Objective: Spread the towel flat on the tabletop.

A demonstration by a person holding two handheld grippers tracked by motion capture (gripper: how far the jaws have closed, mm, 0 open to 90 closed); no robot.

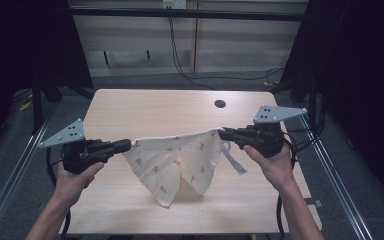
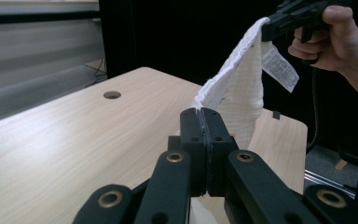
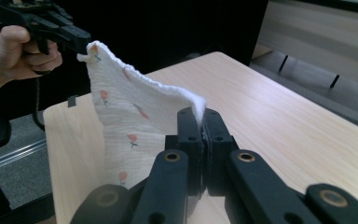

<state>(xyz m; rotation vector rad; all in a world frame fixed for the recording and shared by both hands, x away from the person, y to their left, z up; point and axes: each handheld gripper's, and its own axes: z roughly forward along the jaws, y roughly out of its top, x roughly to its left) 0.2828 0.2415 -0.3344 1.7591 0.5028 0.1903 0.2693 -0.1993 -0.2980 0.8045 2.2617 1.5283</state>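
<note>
The cloth [image 1: 175, 162] is hanging above the table [image 1: 130, 107], its top edge stretching side to side between the left gripper [image 1: 128, 145] and right gripper [image 1: 223, 133], each clamping a corner, its lowest fold touching the wood.

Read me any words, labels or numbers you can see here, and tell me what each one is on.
Care label sewn to the cloth, hanging near the right gripper: it carries lines of small print, too small and blurred to read.
No other words, brands or numbers can be read on the table or on the left gripper.
</note>
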